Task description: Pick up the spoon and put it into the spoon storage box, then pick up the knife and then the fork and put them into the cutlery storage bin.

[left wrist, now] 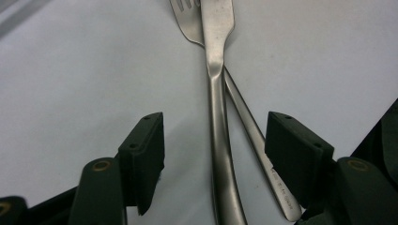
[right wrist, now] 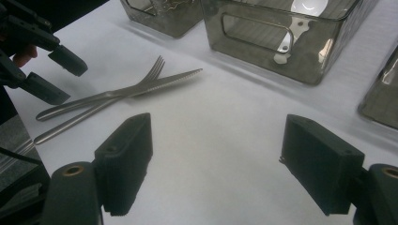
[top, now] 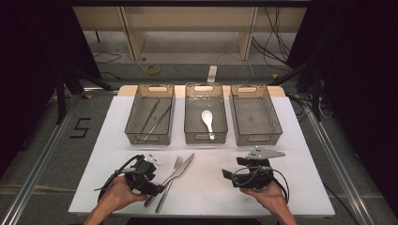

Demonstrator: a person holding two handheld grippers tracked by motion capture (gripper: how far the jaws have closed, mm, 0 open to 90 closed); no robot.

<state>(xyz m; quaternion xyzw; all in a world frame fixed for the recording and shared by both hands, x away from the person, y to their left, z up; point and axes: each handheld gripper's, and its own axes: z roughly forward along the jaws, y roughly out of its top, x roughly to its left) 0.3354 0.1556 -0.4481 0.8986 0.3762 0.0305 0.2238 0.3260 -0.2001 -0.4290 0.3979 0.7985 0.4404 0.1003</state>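
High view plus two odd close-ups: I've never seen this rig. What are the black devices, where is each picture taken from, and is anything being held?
A person holds a two-jaw tool in each hand: the left hand-held gripper and the right hand-held gripper. One camera looks down from above; one rides on each gripper. On the white table lie a crossed knife and fork, and three bins behind: left bin with chopsticks, middle with a white spoon. Both grippers are open; nothing is held.
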